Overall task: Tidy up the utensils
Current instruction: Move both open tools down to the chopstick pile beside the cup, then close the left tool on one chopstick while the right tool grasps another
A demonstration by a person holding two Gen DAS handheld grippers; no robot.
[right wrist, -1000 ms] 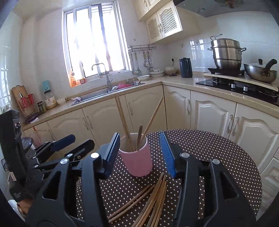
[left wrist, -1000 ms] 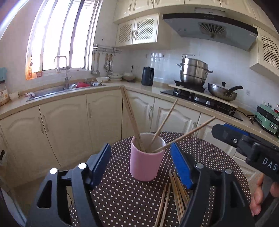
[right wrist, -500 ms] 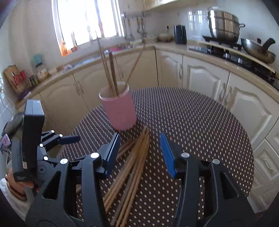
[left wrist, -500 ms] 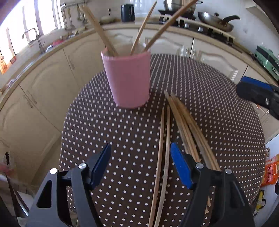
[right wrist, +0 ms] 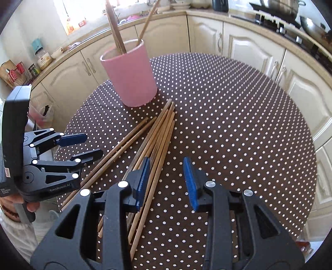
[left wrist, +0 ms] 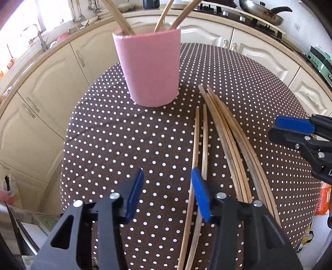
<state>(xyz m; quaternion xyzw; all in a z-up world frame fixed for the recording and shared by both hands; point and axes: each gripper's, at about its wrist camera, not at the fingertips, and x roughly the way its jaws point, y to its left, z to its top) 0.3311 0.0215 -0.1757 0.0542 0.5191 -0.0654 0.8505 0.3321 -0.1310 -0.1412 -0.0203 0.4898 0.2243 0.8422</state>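
A pink cup point(left wrist: 149, 68) point(right wrist: 130, 74) stands at the far side of the round dotted table point(left wrist: 124, 145) point(right wrist: 228, 124), with a few chopsticks standing in it. Several loose chopsticks point(left wrist: 228, 135) point(right wrist: 159, 133) lie flat in front of it. My left gripper point(left wrist: 168, 178) point(right wrist: 89, 147) hangs low over the cloth, jaws closing with nothing between them. The nearest pair of chopsticks point(left wrist: 200, 145) runs under its right finger. My right gripper point(right wrist: 166, 166) point(left wrist: 276, 128) is also closing. The bundle passes beneath its left finger, and the outermost stick lies just inside the gap, untouched.
Cream kitchen cabinets point(right wrist: 249, 47) and a worktop curve around behind the table. A sink point(left wrist: 41, 41) is at the left and a stove with a pan point(left wrist: 261, 14) at the back right. Bare cloth lies right of the chopsticks.
Both grippers have sunk toward the table and tipped downward, so the cup has moved from between the fingers to the top of each view. Both pairs of jaws have narrowed.
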